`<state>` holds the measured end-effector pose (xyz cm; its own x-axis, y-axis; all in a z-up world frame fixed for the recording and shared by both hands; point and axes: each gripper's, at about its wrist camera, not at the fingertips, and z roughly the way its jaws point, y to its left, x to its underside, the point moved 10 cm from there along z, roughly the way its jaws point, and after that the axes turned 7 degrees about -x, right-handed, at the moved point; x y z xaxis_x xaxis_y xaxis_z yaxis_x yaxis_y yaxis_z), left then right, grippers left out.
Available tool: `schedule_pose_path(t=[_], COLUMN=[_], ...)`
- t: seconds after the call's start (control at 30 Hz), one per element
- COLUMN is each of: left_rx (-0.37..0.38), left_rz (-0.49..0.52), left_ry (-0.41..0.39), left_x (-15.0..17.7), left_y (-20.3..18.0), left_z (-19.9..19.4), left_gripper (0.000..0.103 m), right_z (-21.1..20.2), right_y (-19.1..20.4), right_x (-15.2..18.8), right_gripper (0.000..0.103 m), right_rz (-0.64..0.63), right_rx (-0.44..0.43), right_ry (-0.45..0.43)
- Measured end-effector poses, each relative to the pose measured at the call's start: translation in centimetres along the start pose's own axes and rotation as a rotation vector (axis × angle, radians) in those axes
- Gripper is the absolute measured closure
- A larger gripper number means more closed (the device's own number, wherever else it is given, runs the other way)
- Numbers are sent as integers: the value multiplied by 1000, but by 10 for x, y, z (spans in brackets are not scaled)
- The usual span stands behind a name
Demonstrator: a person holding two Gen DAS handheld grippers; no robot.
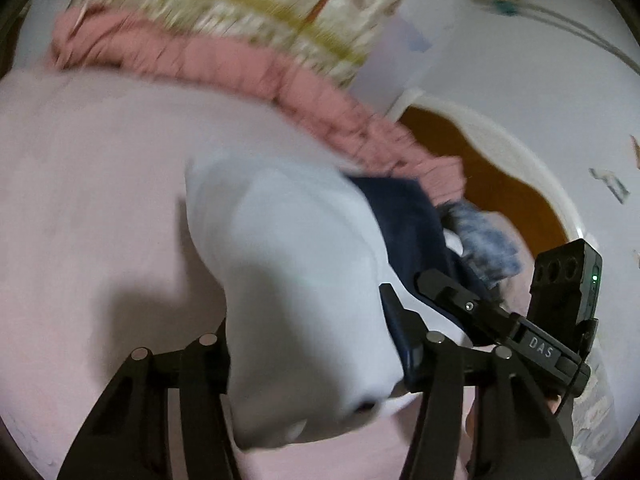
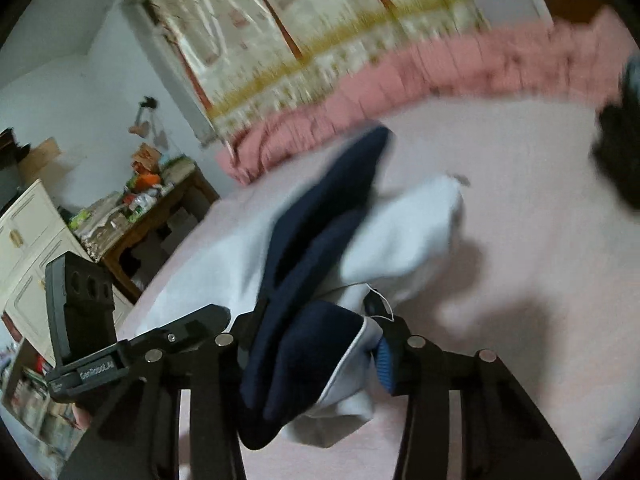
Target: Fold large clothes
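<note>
Centre frame: soft white-and-navy garment (image 2: 304, 320), bunched, clamped by right gripper (image 2: 312, 344)
Left gripper (image 1: 316, 344): clamped on its white fold
Behind: ruffled pink bedspread (image 1: 256, 72)

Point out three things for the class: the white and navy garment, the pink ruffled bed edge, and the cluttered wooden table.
white and navy garment (image 1: 304, 248): left wrist view, on its white panel.
pink ruffled bed edge (image 2: 460, 68): right wrist view, mid-ruffle.
cluttered wooden table (image 2: 132, 236): right wrist view, front edge.
</note>
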<state>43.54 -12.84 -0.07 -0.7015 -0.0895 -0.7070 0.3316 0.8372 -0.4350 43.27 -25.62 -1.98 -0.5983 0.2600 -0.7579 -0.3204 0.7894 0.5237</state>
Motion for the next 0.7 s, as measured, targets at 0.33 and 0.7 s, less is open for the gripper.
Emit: schedule_pose_path(t=[0.33,0.7], left_rx=[102,108], left_rz=[264,303], left_ry=[-61,18], left_x=[-53,15], left_y=[-213,-201], left_z=[23,52], left_gripper=[80,82], right_z=[-157,-157], right_y=[-1,-114], right_x=[-126,-33], right_gripper=[77,77], right_rz=[-233,27], right_rx=[240,196], right_ry=[-225,-67])
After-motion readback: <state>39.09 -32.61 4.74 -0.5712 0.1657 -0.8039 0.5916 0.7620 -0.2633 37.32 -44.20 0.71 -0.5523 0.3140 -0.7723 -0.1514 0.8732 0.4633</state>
